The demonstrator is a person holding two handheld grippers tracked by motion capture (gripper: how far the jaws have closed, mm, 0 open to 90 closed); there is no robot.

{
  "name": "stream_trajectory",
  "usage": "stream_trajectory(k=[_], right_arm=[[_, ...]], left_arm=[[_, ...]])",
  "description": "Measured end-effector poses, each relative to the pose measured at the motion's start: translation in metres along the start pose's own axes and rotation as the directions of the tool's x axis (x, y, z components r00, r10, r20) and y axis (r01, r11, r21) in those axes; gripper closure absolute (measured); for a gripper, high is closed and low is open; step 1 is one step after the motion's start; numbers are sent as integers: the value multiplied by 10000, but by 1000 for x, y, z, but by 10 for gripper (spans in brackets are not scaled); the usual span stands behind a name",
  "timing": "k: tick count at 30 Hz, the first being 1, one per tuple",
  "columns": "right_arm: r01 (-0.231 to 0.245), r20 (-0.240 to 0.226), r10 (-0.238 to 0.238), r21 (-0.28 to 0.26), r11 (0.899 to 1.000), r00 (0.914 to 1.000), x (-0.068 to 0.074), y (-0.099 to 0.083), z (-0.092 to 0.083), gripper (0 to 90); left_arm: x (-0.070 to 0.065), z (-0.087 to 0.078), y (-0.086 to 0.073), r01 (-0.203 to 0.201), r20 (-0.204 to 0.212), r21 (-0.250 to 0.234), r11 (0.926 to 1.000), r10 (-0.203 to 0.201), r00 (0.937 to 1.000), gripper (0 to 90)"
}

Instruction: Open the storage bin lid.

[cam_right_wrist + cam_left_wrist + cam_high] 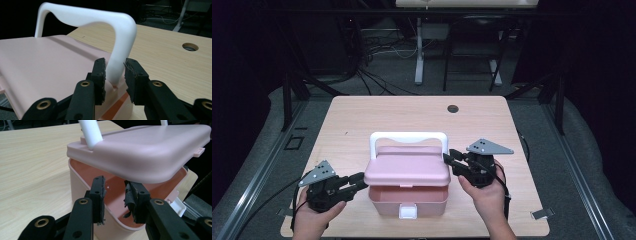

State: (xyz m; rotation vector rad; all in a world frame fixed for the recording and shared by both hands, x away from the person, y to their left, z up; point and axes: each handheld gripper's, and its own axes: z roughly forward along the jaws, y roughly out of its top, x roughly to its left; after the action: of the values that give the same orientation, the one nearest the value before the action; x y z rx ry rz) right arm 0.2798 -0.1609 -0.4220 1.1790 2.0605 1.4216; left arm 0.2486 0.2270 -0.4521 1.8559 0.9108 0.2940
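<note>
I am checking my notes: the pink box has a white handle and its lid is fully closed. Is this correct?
Not quite. The lid is raised: the left gripper view shows a gap above the box rim. The handle is white.

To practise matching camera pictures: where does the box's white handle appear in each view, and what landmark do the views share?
High view: white handle arches behind the lid, centre.
Left gripper view: one post at top, left of centre.
Right gripper view: arch across the top.
Shared landmark: the pink lid.
</note>
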Motion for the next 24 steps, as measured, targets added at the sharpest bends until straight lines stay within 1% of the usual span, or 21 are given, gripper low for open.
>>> stream_trajectory(k=[4, 5, 8, 9, 10, 11, 12, 16, 18, 24], right_arm=[[53, 151, -52, -57, 10000, 9999, -1, -2, -8, 695], [48, 203, -48, -29, 10000, 9998, -1, -2, -10, 695], [8, 286, -4, -154, 9999, 9996, -2, -5, -15, 695], [-2, 339, 9, -186, 9998, 9994, -3, -6, -18, 695], [9, 375, -2, -197, 9998, 9993, -3, -7, -20, 695], [30, 405, -23, -195, 9998, 9992, -3, -8, -23, 695], [58, 501, -48, -196, 9998, 9987, -3, -10, -25, 693], [61, 601, -53, -120, 9999, 9982, -3, -16, -31, 685], [41, 658, -34, -107, 9999, 9978, -3, -19, -31, 683], [-43, 574, 35, 150, 9999, 9983, -3, -26, -26, 678]], left_arm=[[-2, -1, 3, -78, -86, -171, 9998, 76, 9999, 686], [-2, -2, 4, -92, -113, -127, 9999, 91, 9999, 685], [-3, -1, 5, -101, -114, -229, 9997, 99, 9999, 685], [-3, -2, 6, -134, -125, -154, 9998, 132, 9998, 686], [-3, -2, 7, -112, -137, -224, 9997, 109, 9998, 686], [-3, -2, 7, -113, -147, -296, 9995, 109, 9998, 686], [-3, -2, 8, -158, -154, -308, 9994, 153, 9998, 686], [-4, -2, 12, -208, -233, -334, 9992, 201, 9995, 686], [-4, -2, 14, -215, -188, -343, 9992, 209, 9996, 686], [-5, -1, 19, -269, -263, -439, 9987, 258, 9993, 686]])
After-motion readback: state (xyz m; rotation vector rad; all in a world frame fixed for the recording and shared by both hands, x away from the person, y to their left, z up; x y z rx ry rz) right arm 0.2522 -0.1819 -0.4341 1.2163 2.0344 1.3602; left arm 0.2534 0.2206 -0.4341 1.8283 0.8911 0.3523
